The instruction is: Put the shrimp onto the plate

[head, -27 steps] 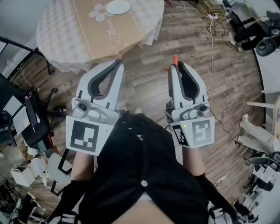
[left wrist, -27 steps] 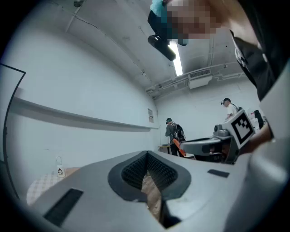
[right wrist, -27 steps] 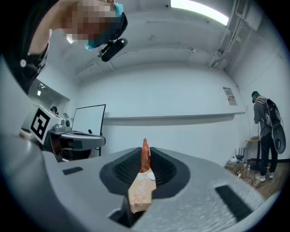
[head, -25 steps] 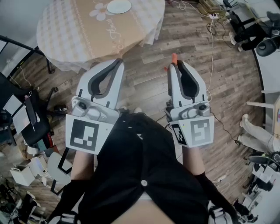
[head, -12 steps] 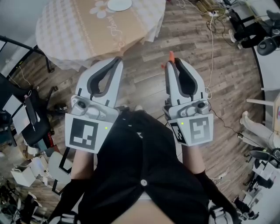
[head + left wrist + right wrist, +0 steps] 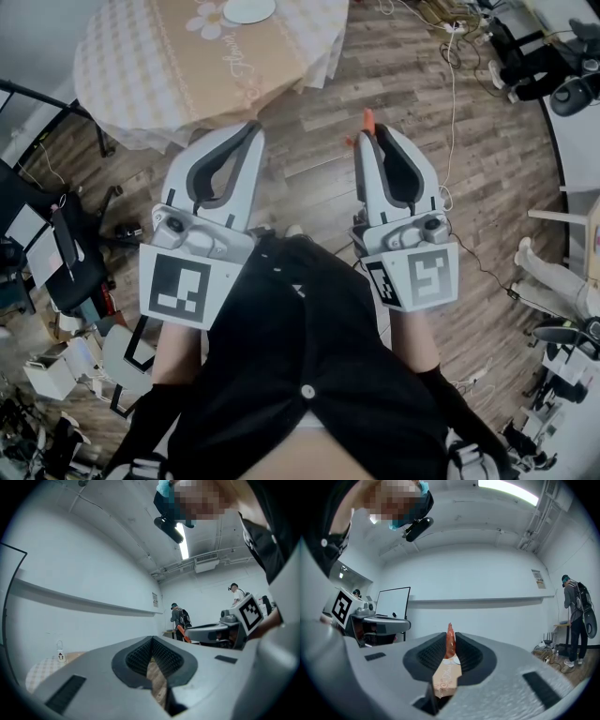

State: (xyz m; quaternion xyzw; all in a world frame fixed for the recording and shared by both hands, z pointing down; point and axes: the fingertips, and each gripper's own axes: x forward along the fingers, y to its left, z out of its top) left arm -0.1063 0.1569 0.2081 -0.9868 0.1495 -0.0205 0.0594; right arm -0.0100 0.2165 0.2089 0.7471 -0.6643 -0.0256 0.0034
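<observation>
My right gripper (image 6: 368, 137) is shut on an orange shrimp (image 6: 367, 119), whose tip sticks out past the jaws. In the right gripper view the shrimp (image 6: 450, 643) stands upright between the dark pads. My left gripper (image 6: 254, 133) is beside it at the same height, shut with nothing in it; its pads meet in the left gripper view (image 6: 152, 642). Both are held over the wooden floor, short of the round table (image 6: 122, 66). The white plate (image 6: 248, 9) lies at the table's far side, on a tan runner with a flower print.
A checked cloth hangs over the table's edge. A black chair (image 6: 52, 272) and white boxes (image 6: 47, 375) stand at the left. Cables (image 6: 455, 56) trail across the floor at the upper right. A person with a backpack (image 6: 576, 620) stands far off.
Both grippers have edged slightly toward the table, the right one a little to the left. The shrimp stays in the right gripper's jaws.
</observation>
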